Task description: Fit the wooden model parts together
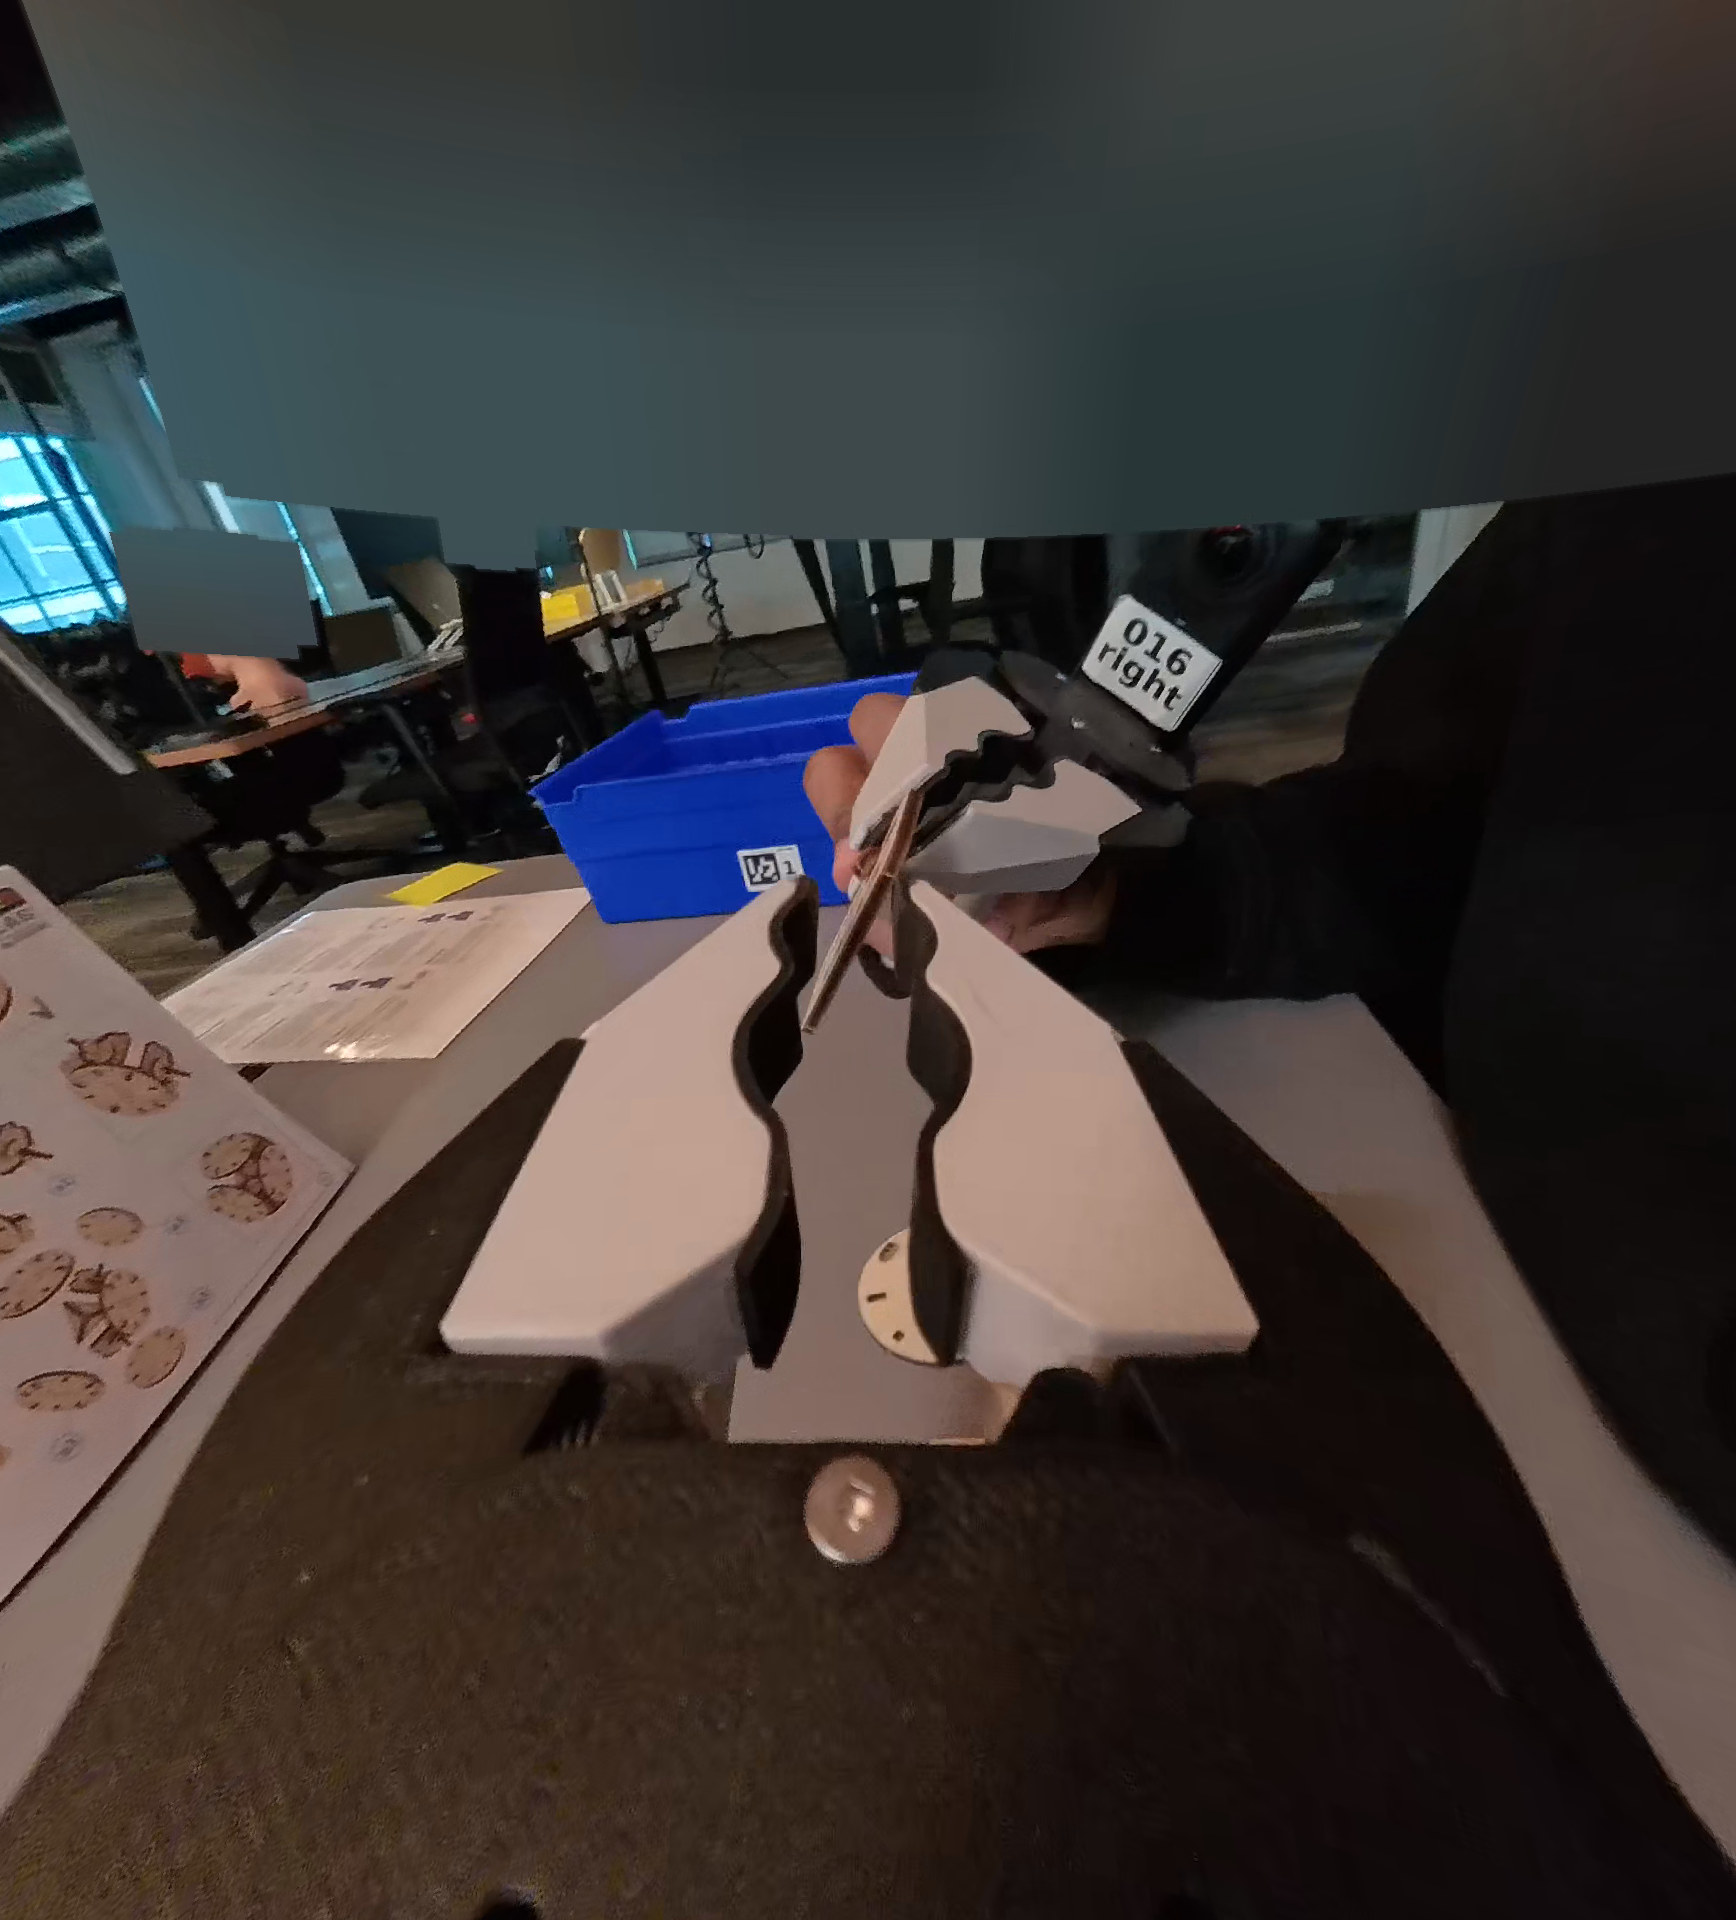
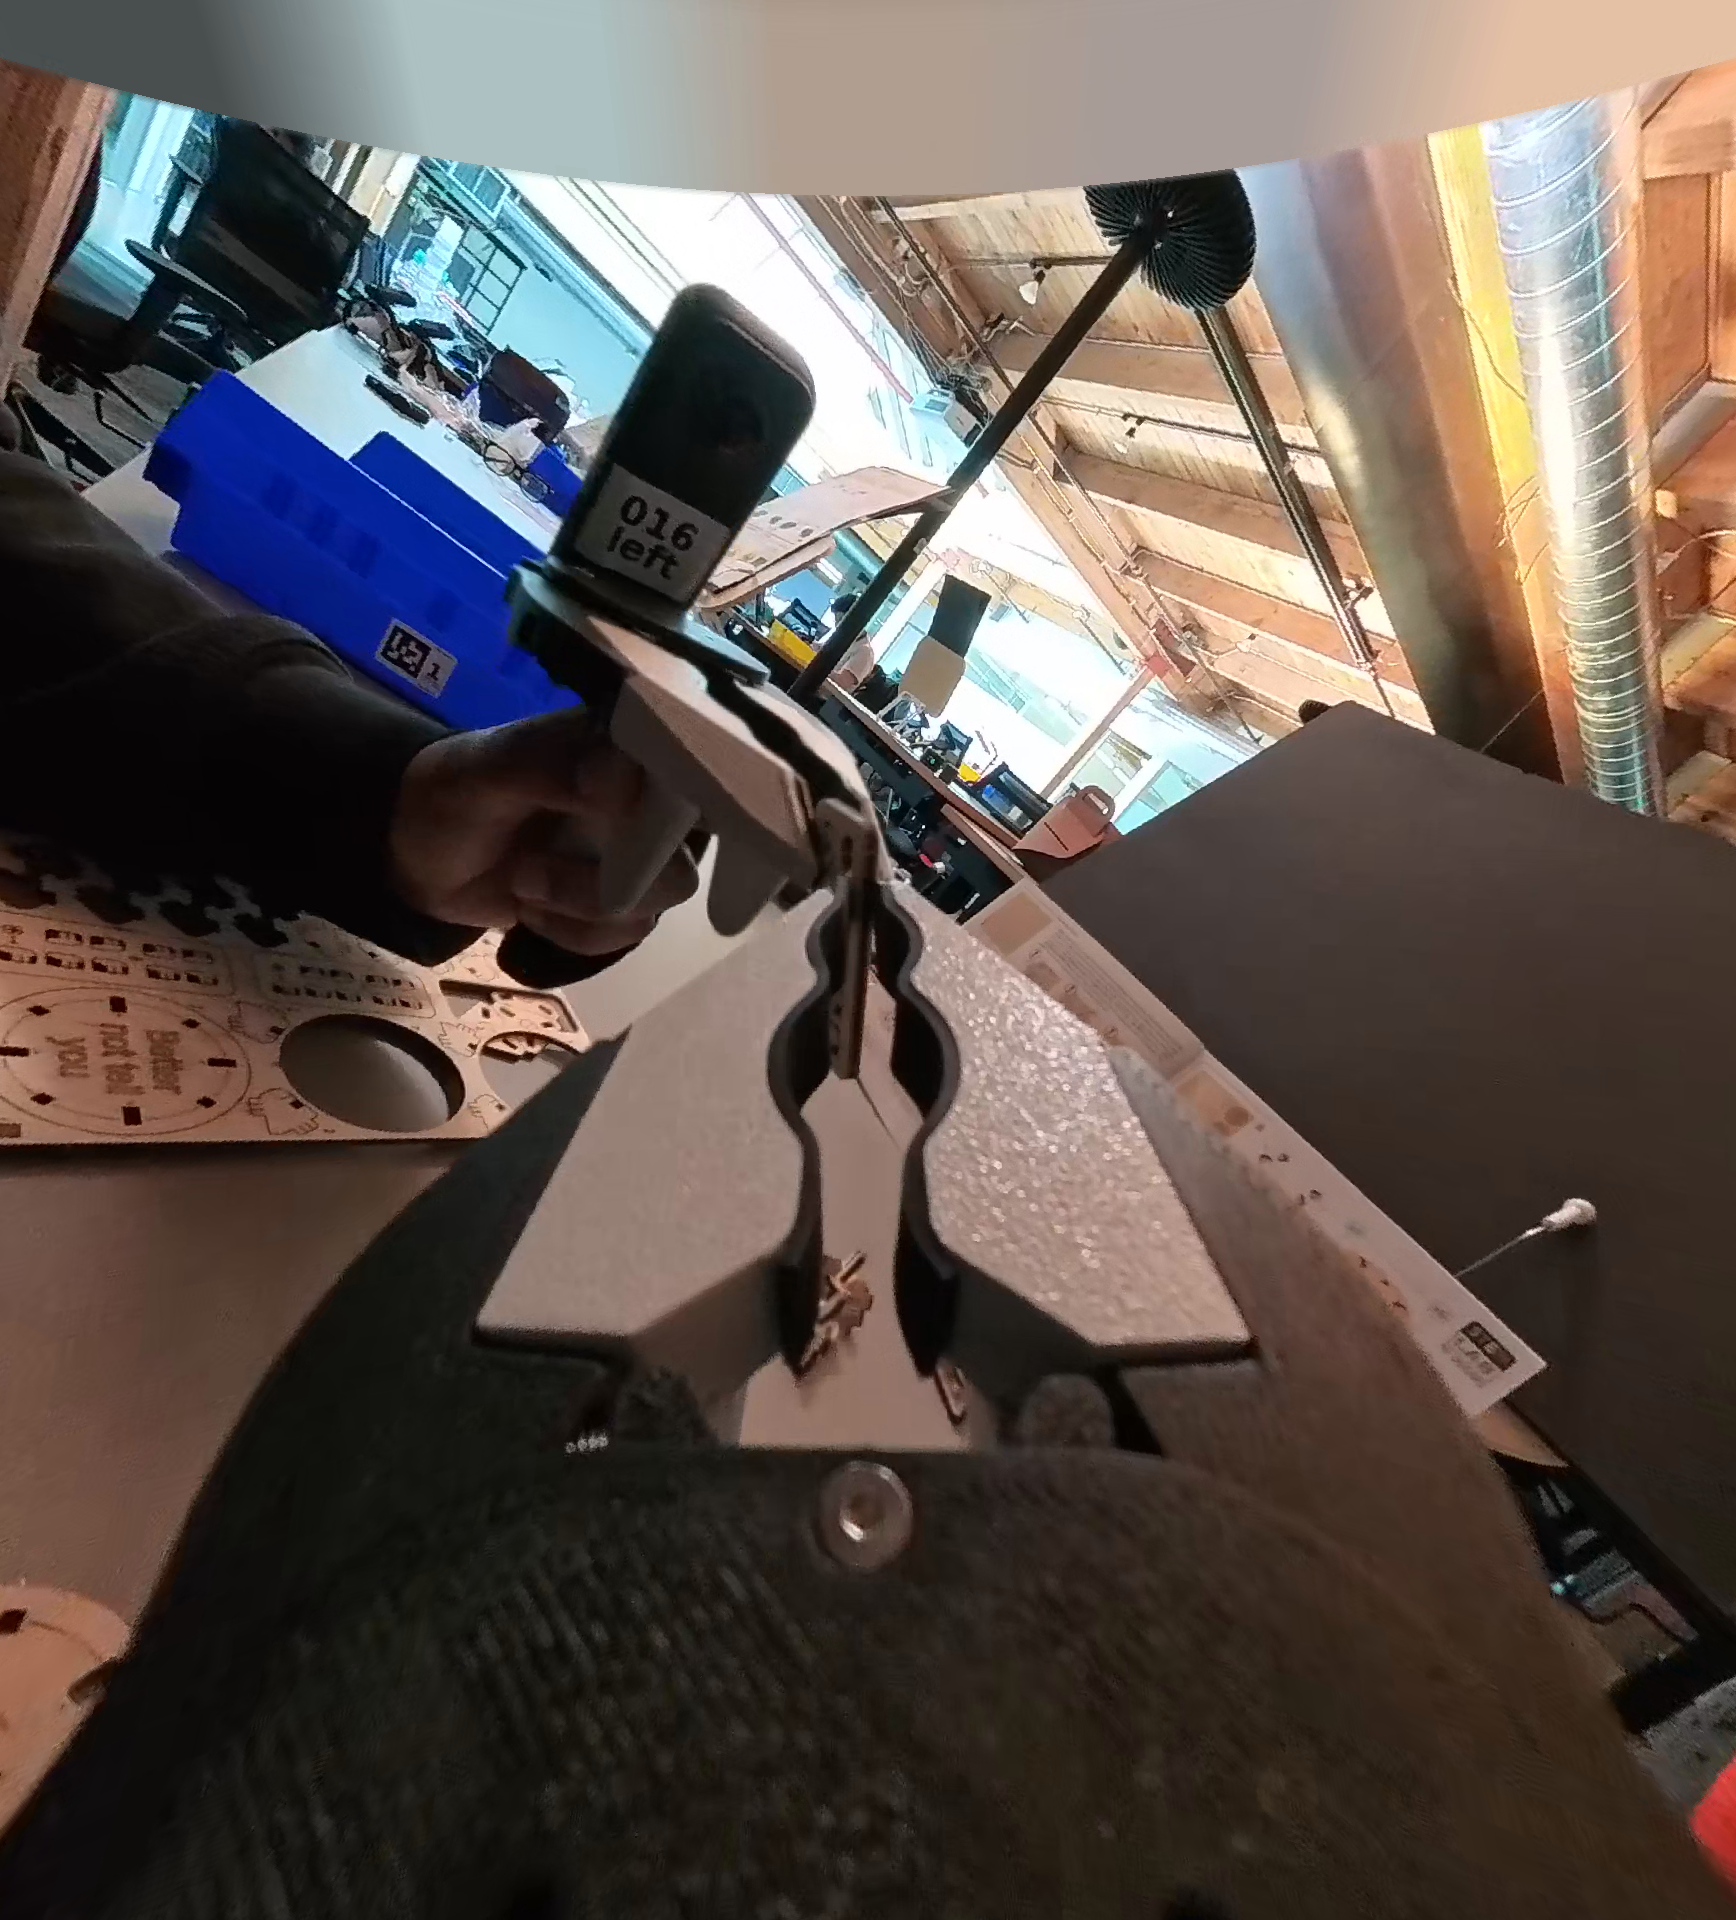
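Observation:
My right gripper (image 2: 859, 914) is shut on a thin light wooden strip (image 2: 848, 997) with small slots, which stands up between its pads. In the left wrist view the right gripper (image 1: 900, 831) comes in from the upper right. It holds the strip (image 1: 848, 956) edge-on, slanting down between my left gripper's fingertips. My left gripper (image 1: 859, 914) is open. The strip stands between its pads with a gap on the left side. In the right wrist view the left gripper (image 2: 822, 831) sits at the strip's far end.
A blue bin (image 1: 677, 821) stands at the back of the grey table (image 1: 1259, 1049). A picture sheet (image 1: 64, 1143), a paper sheet (image 1: 376, 977) and a small wooden disc (image 1: 890, 1299) lie there too. A laser-cut wooden panel (image 2: 168, 1039) lies left, and a black board (image 2: 1466, 987) right. The grippers are tip to tip, or close to it. Both grippers' tips are roughly 20 cm from the laser-cut wooden panel (image 2: 168, 1039).

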Demonstrator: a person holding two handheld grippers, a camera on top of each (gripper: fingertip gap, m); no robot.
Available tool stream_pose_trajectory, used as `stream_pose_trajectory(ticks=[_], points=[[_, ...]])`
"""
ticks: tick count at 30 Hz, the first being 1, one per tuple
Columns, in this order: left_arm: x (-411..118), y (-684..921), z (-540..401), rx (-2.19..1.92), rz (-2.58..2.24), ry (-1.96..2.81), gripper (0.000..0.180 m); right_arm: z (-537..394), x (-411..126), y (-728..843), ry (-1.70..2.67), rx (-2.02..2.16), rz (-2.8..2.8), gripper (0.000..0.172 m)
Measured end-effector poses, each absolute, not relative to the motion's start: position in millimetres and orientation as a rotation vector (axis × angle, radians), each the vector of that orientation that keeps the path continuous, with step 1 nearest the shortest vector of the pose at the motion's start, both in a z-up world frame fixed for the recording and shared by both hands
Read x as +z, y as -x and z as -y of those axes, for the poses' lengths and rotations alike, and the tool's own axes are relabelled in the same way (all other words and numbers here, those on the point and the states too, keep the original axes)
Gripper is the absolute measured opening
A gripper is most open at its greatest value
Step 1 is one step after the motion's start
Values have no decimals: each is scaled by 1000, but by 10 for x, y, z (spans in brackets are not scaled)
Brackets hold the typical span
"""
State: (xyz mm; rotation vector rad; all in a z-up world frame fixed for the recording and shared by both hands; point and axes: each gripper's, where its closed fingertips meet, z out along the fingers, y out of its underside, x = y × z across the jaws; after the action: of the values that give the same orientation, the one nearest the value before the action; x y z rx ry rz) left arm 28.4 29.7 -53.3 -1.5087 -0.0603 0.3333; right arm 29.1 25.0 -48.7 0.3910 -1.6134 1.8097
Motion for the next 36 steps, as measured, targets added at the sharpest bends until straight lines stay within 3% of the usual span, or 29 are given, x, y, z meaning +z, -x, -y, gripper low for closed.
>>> stream_pose_trajectory(ticks=[6,36], points=[[-549,-370,-339,289,12,1530,2,-223,-535,-310,-402,1819,1652,2],[-546,-357,-339,108,69,1480,3,-228,-523,-301,-329,1989,1731,2]])
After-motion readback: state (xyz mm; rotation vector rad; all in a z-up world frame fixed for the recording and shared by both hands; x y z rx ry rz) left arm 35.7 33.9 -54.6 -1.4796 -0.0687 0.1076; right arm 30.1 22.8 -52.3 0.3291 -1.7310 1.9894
